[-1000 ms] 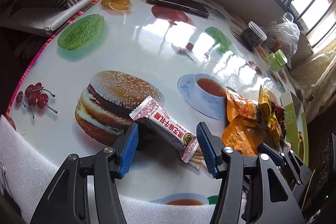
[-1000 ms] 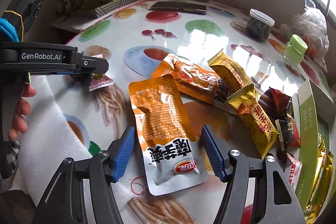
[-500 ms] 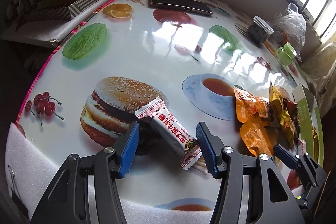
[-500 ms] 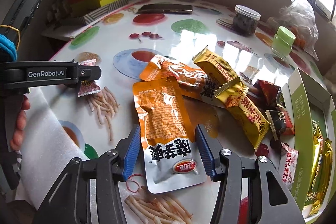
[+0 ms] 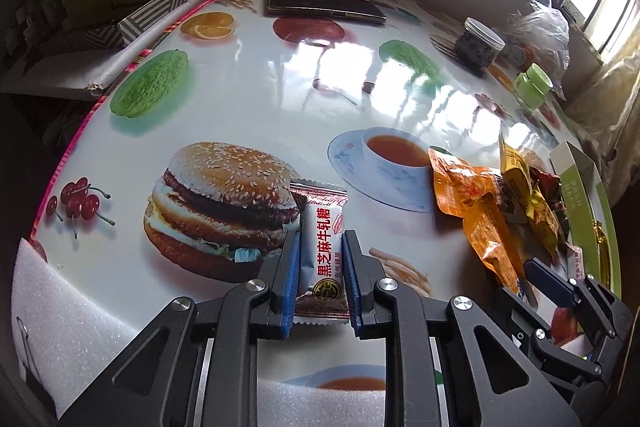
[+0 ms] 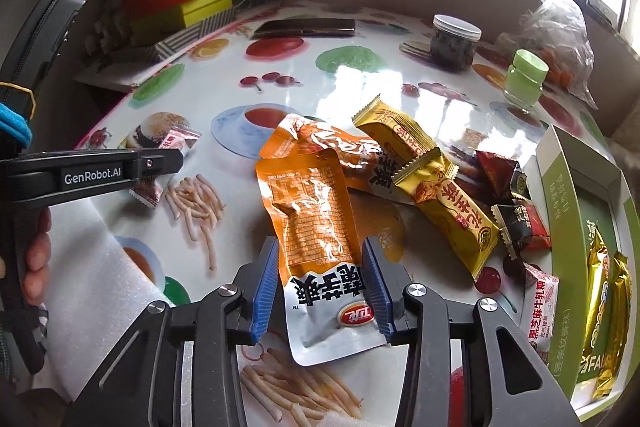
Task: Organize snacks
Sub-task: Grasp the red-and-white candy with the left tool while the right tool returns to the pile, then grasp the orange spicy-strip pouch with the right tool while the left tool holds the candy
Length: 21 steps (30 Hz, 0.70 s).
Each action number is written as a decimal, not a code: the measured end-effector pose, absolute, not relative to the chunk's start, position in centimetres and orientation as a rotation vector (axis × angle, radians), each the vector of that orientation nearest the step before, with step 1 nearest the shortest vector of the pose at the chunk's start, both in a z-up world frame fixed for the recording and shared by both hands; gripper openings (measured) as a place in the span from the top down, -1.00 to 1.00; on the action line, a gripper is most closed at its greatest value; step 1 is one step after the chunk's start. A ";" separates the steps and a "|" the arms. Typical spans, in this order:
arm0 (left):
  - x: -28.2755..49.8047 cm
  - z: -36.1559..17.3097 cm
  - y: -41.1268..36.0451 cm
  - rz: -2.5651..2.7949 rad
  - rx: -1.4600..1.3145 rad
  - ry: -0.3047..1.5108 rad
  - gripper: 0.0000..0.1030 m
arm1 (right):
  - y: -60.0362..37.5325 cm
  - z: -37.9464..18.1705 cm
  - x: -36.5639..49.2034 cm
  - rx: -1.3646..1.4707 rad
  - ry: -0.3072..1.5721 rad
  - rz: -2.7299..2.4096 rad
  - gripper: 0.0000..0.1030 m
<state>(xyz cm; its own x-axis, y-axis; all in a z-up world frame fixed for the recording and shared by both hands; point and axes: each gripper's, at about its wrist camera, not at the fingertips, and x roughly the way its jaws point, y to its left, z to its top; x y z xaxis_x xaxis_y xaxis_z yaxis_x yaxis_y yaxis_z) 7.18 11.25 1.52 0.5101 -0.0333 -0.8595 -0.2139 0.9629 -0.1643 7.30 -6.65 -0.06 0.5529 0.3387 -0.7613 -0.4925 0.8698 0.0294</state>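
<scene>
Your left hand-held gripper [image 5: 319,279] has just clamped onto the white sesame nougat bar [image 5: 323,247], near the burger print on the counter [image 5: 240,87]. Your right hand-held gripper [image 6: 320,285] has been closing around the orange pouch [image 6: 312,227]; pads beside it, contact unclear. Both snacks look ready to lift toward the green box [image 6: 560,187] at right.

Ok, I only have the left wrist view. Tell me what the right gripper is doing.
Observer: The right gripper straddles the orange pouch. Its jaws have just been closing, but I can't tell if they touch it yet.
Operator: Report the green box.
Observer: The green box holds gold packets.
Operator: Check for a loose white candy there.
Observer: One white candy lies beside that box.
</scene>
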 end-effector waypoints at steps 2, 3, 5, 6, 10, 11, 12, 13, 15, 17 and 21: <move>7.0 1.7 11.1 0.104 -0.262 1.027 0.58 | -6.7 0.0 7.2 -0.191 0.850 0.494 0.25; 6.9 1.8 11.0 0.098 -0.260 1.023 0.58 | -6.8 0.1 7.1 -0.188 0.849 0.493 0.25; 6.8 2.2 10.6 0.089 -0.252 1.015 0.58 | -6.8 0.1 7.0 -0.185 0.848 0.495 0.26; 6.7 2.3 10.5 0.083 -0.250 1.013 0.58 | -6.9 0.1 7.0 -0.185 0.847 0.493 0.26; 6.4 3.0 9.6 0.054 -0.240 1.000 0.58 | -6.9 0.8 6.5 -0.174 0.828 0.496 0.79; 6.4 3.1 9.4 0.048 -0.235 0.998 0.58 | -6.9 0.9 6.5 -0.182 0.831 0.493 0.79; 6.4 3.1 9.2 0.047 -0.231 0.997 0.58 | -6.8 0.7 6.6 -0.187 0.838 0.497 0.79; 6.4 3.1 9.1 0.046 -0.230 0.999 0.58 | -6.9 0.5 6.7 -0.181 0.846 0.492 0.78; 6.4 3.0 9.0 0.041 -0.232 1.004 0.58 | -7.6 0.3 6.8 -0.137 0.860 0.491 0.78; 6.3 2.8 8.9 0.040 -0.231 1.011 0.58 | -8.3 0.3 7.0 -0.107 0.870 0.481 0.66; 6.2 2.6 8.7 0.031 -0.234 1.017 0.58 | -9.8 0.9 7.0 -0.066 0.841 0.448 0.30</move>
<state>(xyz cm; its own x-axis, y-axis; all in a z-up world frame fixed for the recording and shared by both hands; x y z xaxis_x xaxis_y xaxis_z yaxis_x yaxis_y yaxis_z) 6.16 8.65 2.55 0.5280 -0.0827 -0.8452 -0.1341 0.9746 -0.1791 7.02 -9.78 0.94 0.5794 0.3572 -0.7326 -0.4085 0.9051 0.1182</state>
